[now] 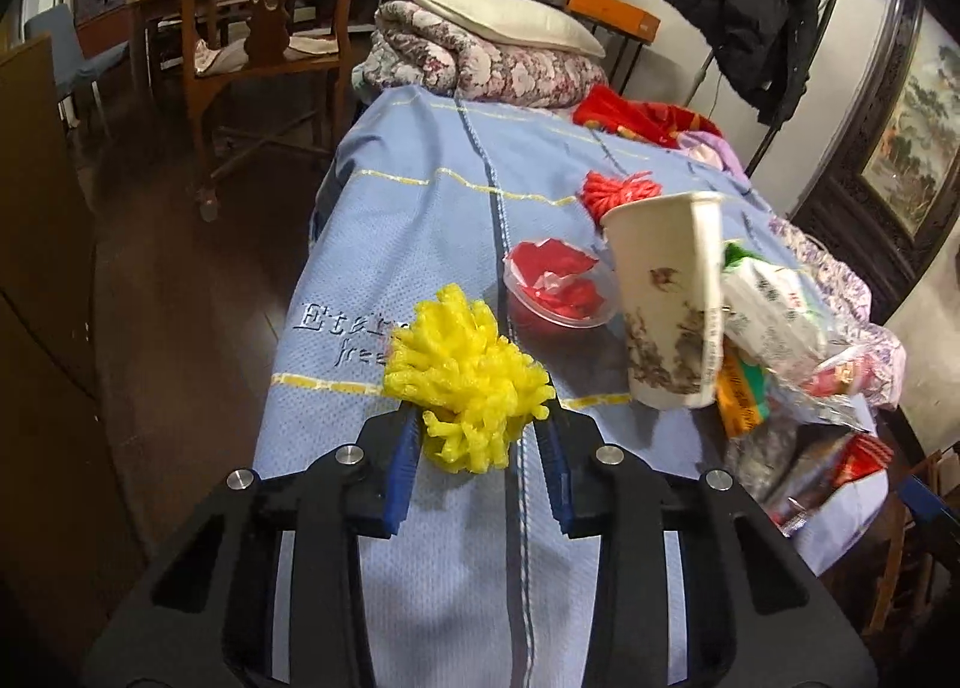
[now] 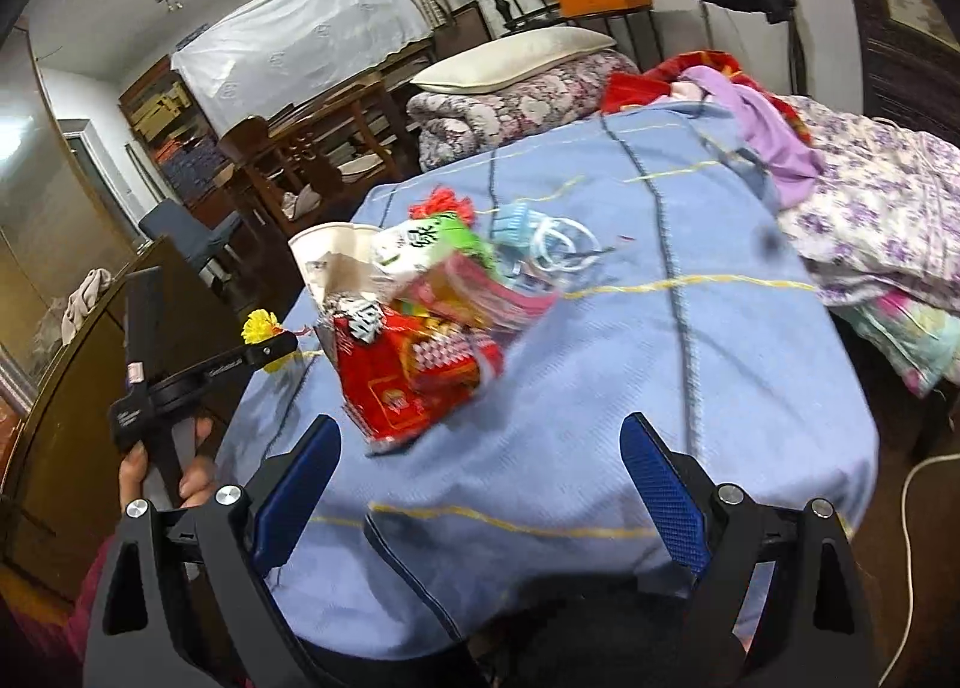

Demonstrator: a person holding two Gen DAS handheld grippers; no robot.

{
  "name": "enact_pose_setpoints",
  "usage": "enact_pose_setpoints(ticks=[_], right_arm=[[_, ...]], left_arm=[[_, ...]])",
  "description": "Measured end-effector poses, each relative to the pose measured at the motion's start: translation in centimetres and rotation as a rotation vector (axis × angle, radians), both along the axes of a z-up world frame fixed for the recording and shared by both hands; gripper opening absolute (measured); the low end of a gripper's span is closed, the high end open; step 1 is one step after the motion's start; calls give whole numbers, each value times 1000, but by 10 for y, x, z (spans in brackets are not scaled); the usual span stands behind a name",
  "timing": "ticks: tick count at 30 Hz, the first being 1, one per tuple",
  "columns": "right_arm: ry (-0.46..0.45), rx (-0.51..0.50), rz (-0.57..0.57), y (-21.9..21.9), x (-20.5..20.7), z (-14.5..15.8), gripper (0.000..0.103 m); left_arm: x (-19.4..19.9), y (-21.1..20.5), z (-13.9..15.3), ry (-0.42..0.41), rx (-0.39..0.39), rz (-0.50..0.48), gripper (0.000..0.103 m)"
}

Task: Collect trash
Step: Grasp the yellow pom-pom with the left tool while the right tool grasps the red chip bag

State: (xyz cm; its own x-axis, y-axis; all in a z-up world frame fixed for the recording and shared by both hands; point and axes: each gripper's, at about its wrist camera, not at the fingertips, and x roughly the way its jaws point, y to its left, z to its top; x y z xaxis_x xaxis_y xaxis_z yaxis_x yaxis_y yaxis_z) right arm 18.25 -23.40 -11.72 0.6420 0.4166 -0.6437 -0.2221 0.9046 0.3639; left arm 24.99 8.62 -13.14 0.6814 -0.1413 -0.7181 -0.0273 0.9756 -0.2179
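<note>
Left gripper fingers squeezing yellow pom-pom on bed. Right gripper fingers spreading wide, holding nothing. Next: lifting pom-pom away, probably toward trash pile.

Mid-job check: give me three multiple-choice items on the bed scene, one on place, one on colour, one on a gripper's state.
1. The plastic bowl lies where?
A. left of the paper cup
B. on the pillow
C. on the floor

2. The foam clump in the left gripper is:
A. green
B. yellow
C. white

3. The right gripper is:
A. shut on a wrapper
B. shut on the cup
C. open

Answers: 1 A, bowl sits left of cup in the left wrist view. 2 B, clump between left gripper fingers. 3 C, right gripper pads stand apart, nothing between.
</note>
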Motion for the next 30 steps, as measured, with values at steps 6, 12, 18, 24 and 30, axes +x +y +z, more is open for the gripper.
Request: enact_pose_setpoints(ticks=[6,12,18,24,30], right_arm=[[11,19,38,17,22,-2,92],[18,9,37,28,41,-8,89],[72,23,35,33,57,-22,51],[14,35,65,36,38,-8,44],[-22,56,86,35,29,9,44]], left_arm=[[-13,-3,9,-24,-16,-17,36],[-21,-5,13,-31,-30,-30,36],[-24,-8,14,-32,-32,-40,36],[-30,-11,20,-46,-25,-48,36],[-40,-16,29,-62,-15,-54,36]])
